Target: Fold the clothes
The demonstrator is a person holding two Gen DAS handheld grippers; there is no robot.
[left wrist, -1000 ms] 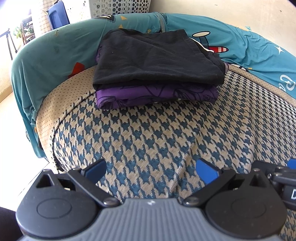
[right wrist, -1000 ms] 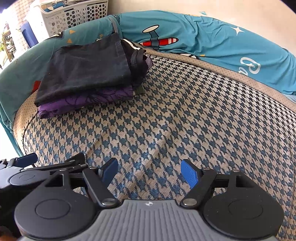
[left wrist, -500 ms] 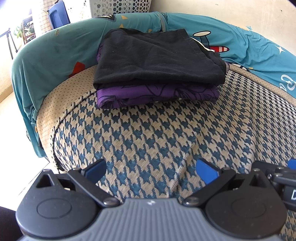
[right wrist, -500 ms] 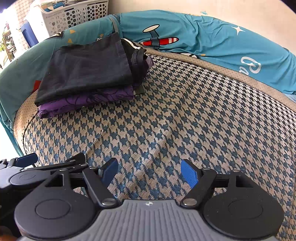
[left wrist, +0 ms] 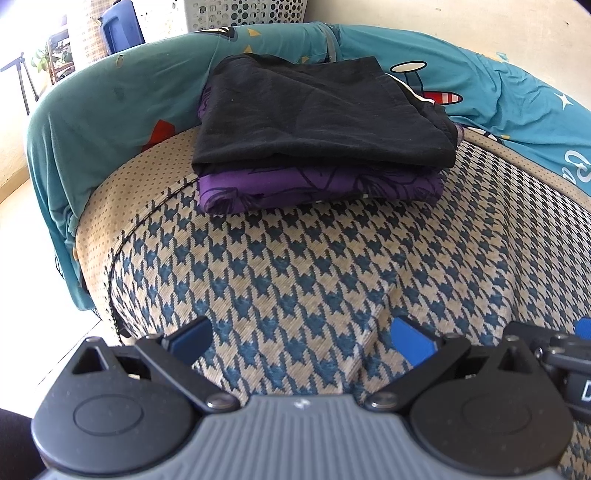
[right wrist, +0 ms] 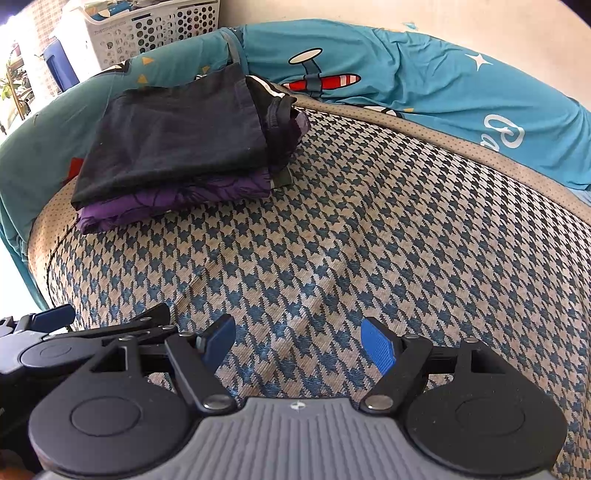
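Two folded garments (left wrist: pixel 317 147) beside perforated basket (right wrist: pixel 147 29)

- Black garment (left wrist: pixel 317 114): soft matt cloth, folded, faint creases, a few pale lint specks.
- Purple garment (left wrist: pixel 317 186): smoother cloth with a slight sheen, dark line print.
- Seat cover (left wrist: pixel 314 280): coarse ribbed weave, blue-and-beige houndstooth, matt; its border (left wrist: pixel 122 195) is beige with small dots.
- Teal sheet (right wrist: pixel 424 85): thin smooth cloth, wrinkled, cartoon print.
- Laundry basket (right wrist: pixel 147 29): white perforated plastic, lightly glossy.
- Left gripper (left wrist: pixel 301 338): matt black plastic arms, ribbed grey plastic body, blue pads, bright metal pivot pins.
- Right gripper (right wrist: pixel 299 343): same matt black plastic and metal pins; blue pads (right wrist: pixel 378 349) finely ridged.
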